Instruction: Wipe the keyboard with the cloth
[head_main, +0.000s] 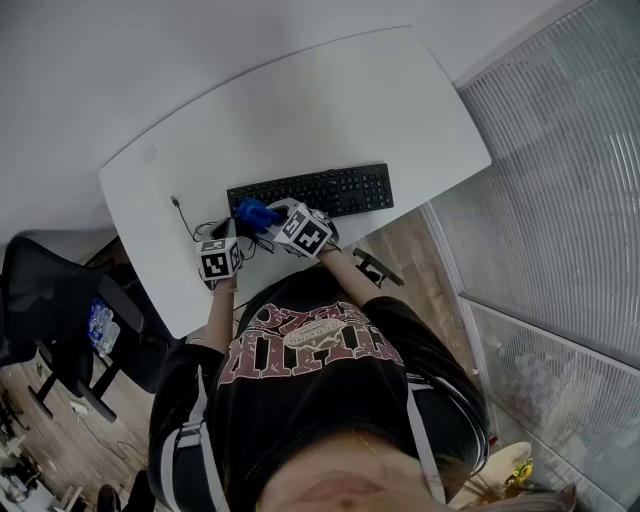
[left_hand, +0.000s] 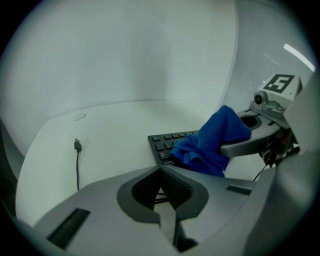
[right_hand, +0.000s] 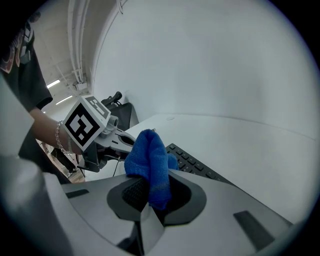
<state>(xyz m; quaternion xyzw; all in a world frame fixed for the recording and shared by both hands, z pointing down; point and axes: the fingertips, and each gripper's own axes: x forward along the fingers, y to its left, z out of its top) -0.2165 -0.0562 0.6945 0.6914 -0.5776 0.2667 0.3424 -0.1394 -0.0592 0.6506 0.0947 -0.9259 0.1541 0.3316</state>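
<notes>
A black keyboard (head_main: 312, 191) lies across the near part of the white table (head_main: 330, 100). My right gripper (head_main: 266, 216) is shut on a blue cloth (head_main: 254, 213), which hangs just above the keyboard's left end. In the right gripper view the cloth (right_hand: 148, 159) bunches up out of the closed jaws, with the keyboard (right_hand: 196, 166) beyond it. My left gripper (head_main: 229, 231) hovers just left of the cloth, shut with nothing in it. In the left gripper view its jaws meet at the tips (left_hand: 160, 169), and the cloth (left_hand: 214, 142) covers part of the keyboard (left_hand: 165, 142).
A thin black cable with a USB plug (left_hand: 77, 145) lies on the table left of the keyboard. A black office chair (head_main: 60, 290) stands off the table's left end. A ribbed glass partition (head_main: 560, 180) runs along the right, above a wooden floor.
</notes>
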